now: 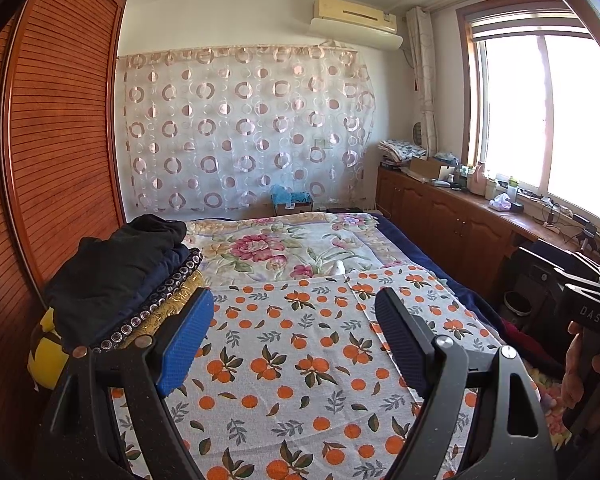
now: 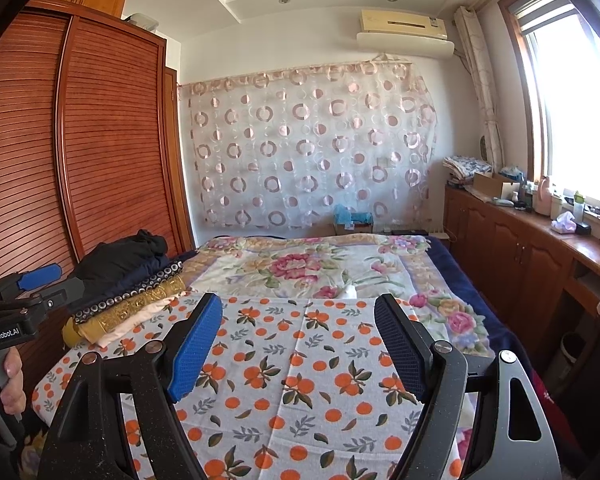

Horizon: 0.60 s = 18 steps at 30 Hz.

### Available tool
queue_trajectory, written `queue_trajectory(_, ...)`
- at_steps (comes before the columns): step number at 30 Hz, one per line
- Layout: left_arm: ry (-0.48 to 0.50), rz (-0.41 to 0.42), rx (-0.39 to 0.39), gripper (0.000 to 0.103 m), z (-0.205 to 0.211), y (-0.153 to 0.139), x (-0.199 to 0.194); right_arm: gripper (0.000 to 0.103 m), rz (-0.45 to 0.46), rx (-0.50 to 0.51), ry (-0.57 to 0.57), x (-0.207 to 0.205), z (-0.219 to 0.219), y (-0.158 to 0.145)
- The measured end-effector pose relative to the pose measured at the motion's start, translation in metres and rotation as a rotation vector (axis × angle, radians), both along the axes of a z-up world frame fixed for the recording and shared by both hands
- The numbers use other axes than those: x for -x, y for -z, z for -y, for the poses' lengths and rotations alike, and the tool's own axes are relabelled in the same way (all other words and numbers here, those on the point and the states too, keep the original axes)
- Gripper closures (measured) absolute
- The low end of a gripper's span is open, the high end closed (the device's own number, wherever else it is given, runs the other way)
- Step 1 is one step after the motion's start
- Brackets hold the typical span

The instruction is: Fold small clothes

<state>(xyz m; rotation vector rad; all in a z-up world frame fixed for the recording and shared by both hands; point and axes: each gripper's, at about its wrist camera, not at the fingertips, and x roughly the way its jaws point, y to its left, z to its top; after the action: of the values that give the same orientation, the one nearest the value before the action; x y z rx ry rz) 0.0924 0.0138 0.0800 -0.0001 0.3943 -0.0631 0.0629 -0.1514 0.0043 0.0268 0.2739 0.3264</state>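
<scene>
Grippers are both held above the bed [image 1: 384,236], aimed along it toward the curtain [image 1: 244,128] at 12 o'clock. Left gripper [image 1: 294,340]: jaws spread wide, nothing between the pads. Right gripper [image 2: 298,344]: jaws likewise spread wide, holding nothing.

Orange-print cloth [image 1: 300,352] lies flat on the bed directly below both grippers, with no contact to either. In the right wrist view the cloth [image 2: 300,360] shows crease lines running across and along it.

Stack of folded clothes [image 1: 116,280] sits at 10 o'clock from the left gripper, at the bed's edge beside the wardrobe [image 1: 60,140]. Top item is black; dark blue, ring-patterned and gold layers lie under it. In the right wrist view the stack [image 2: 132,280] also sits at 10 o'clock, its near corner resting on the cloth.

Floral blanket [image 2: 320,264] covers the bed beyond the cloth, at 12 o'clock. Cabinets [image 2: 512,256] run along the window wall at 3 o'clock.
</scene>
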Motion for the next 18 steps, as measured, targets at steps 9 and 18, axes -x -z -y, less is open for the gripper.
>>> queue_trajectory(9, 0.001, 0.001, 0.0, 0.02, -0.0002, 0.0004, -0.0002, 0.023, 0.006, 0.001, -0.003, 0.0003, -0.0005, 0.0001)
queue_trajectory(18, 0.001, 0.001, 0.0, 0.02, -0.0001, 0.0013, 0.0, 0.023, 0.006, 0.001, -0.004, 0.0001, -0.0004, 0.0005)
